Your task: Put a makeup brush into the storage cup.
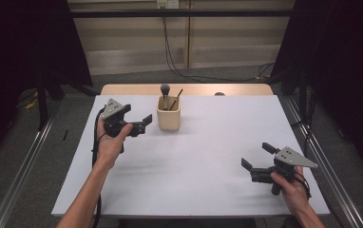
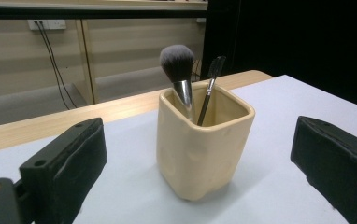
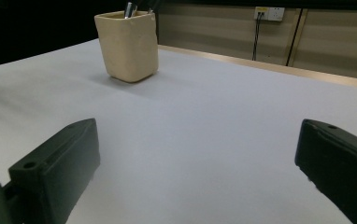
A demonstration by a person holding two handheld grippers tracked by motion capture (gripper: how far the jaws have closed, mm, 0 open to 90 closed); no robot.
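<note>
Nearest, the right hand-held gripper hovers spread and empty over the white desk. Farther, the left hand-held gripper, also spread, faces the cream square ceramic holder; its view reveals 2 makeup brushes inside.

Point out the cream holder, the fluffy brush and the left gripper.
cream holder [image 2: 200, 154], left gripper view, on its front wall.
fluffy brush [image 2: 176, 60], left gripper view, on its bristle head.
left gripper [image 1: 144, 124], high view, between its open jaws.
</note>
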